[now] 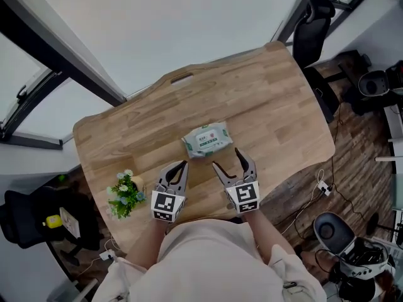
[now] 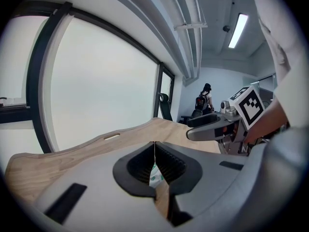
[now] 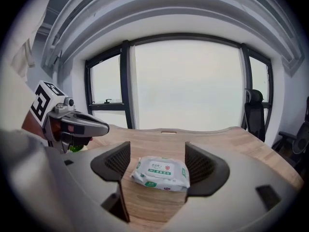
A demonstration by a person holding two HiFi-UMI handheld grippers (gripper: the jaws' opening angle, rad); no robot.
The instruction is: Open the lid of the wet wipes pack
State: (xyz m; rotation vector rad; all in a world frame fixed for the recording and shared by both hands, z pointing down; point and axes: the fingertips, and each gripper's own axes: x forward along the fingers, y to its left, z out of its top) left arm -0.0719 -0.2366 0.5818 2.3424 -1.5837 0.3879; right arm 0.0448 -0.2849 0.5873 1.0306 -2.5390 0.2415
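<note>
The wet wipes pack, white with green print, lies flat near the middle of the wooden table, lid shut. My right gripper is open just short of the pack's near edge. In the right gripper view the pack sits ahead of the wide-spread jaws of that gripper, not touched. My left gripper is shut and empty, to the left of the pack and a little nearer me. In the left gripper view its jaws meet, and a sliver of the pack shows below them.
A small potted plant stands at the table's near left corner. A handle slot is cut at the far edge. Black office chairs stand off the table's corners. Cables and a power strip lie on the floor at right.
</note>
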